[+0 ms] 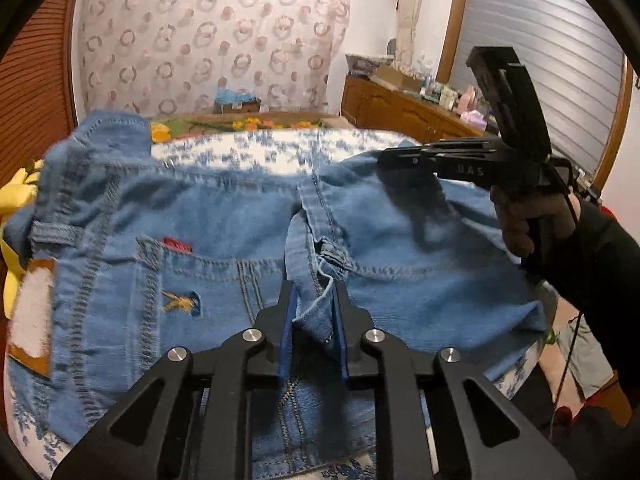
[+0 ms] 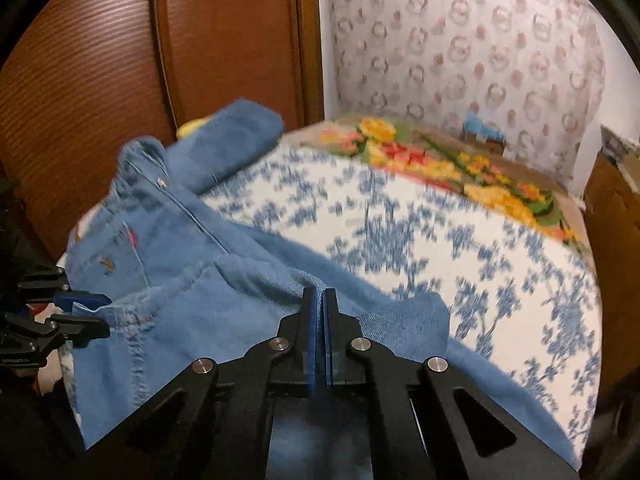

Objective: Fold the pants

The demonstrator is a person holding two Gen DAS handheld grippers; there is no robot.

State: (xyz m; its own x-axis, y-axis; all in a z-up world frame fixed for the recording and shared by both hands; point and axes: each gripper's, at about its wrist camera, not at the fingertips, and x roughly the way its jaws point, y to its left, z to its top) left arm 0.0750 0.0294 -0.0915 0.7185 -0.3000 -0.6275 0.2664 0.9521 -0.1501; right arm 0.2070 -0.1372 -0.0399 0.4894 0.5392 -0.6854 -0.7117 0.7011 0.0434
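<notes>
Fold barely begun: jeans rumpled on bed, left gripper pinching waistband, right gripper jaws pressed together on denim.

my left gripper and right gripper: black linkages, silver screws, blue pads; black sleeve, thin black cable.

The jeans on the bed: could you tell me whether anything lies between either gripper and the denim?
Nothing visible does. The left gripper is already closed on a bunched fold of the jeans, and the right gripper is shut on their edge. The bedspread beyond them shows bare, though that view is blurred.
</notes>
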